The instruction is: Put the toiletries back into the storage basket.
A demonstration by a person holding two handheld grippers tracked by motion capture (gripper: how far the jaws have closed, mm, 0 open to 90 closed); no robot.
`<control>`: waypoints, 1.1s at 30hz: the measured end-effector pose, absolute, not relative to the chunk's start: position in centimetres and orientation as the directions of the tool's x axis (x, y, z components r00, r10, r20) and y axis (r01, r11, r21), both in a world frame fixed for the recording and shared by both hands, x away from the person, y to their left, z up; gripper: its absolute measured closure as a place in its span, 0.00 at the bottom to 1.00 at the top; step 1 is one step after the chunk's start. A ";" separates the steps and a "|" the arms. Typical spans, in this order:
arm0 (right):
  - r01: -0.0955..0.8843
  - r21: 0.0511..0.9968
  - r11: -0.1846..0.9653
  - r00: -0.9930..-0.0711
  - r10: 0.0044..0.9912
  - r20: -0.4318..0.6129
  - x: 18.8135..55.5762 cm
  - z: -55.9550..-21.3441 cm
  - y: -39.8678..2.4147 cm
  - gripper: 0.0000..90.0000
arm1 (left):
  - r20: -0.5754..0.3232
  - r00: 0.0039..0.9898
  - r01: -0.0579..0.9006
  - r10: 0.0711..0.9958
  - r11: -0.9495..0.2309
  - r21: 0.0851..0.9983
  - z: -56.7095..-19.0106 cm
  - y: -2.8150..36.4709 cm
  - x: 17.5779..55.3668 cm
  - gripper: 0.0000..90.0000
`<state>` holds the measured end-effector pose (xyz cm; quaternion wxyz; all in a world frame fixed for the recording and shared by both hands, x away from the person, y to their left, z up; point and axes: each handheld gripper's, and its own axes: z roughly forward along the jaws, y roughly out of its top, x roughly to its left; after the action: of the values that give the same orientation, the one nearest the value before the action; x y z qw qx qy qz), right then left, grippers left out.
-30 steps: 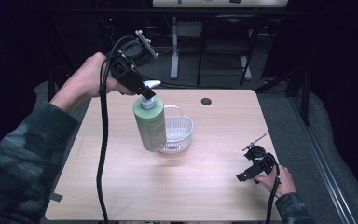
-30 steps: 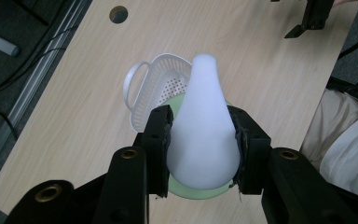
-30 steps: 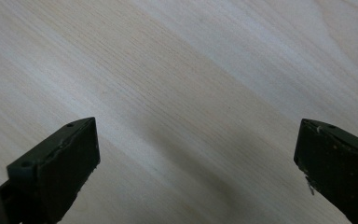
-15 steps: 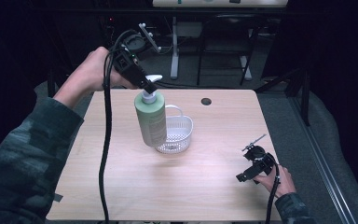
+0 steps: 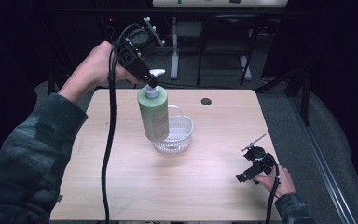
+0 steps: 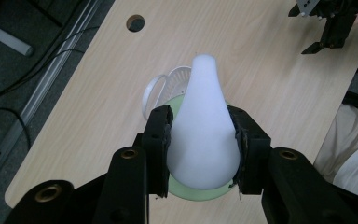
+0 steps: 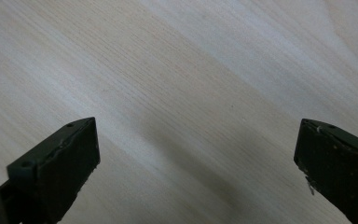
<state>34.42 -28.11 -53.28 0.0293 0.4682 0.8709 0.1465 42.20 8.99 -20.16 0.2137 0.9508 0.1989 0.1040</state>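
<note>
A pale green pump bottle (image 5: 154, 114) hangs tilted in the air, its base just in front of a white plastic basket (image 5: 181, 134) standing mid-table. My left gripper (image 5: 151, 83) is shut on the bottle's white pump head (image 6: 205, 126), one black pad on each side, and carries the bottle by it. In the left gripper view the basket (image 6: 157, 87) peeks out behind the pump head. My right gripper (image 5: 245, 168) rests low at the table's near right corner, jaws wide open over bare wood (image 7: 196, 135) with nothing between them.
The wooden table (image 5: 121, 186) has a round cable hole (image 5: 206, 101) near its far edge. A thick black cable (image 5: 108, 154) trails from the left gripper across the table's left side. Dark floor and desk legs lie beyond the far edge.
The left hand has raised the bottle slightly and its base has swung a little to the right, toward the basket. The right gripper has stayed put.
</note>
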 end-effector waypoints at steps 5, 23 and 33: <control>0.811 0.280 0.514 -0.555 0.827 0.087 34.4 -53.3 -28.1 0.00 | 0.114 0.899 0.333 0.423 -0.830 0.447 -20.4 8.7 42.5 0.70; 0.813 0.280 0.510 -0.552 0.828 0.097 34.3 -53.3 -28.1 0.00 | 0.114 0.889 0.353 0.444 -0.822 0.448 -21.0 7.8 43.7 0.70; 0.807 0.280 0.520 -0.561 0.823 0.087 34.3 -53.3 -28.1 0.00 | 0.110 0.883 0.366 0.457 -0.815 0.450 -21.2 7.4 44.1 0.70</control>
<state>34.34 -28.10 -53.31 0.0282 0.4677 0.8713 0.1456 44.09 7.40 -21.22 0.2129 0.9466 0.2174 0.1070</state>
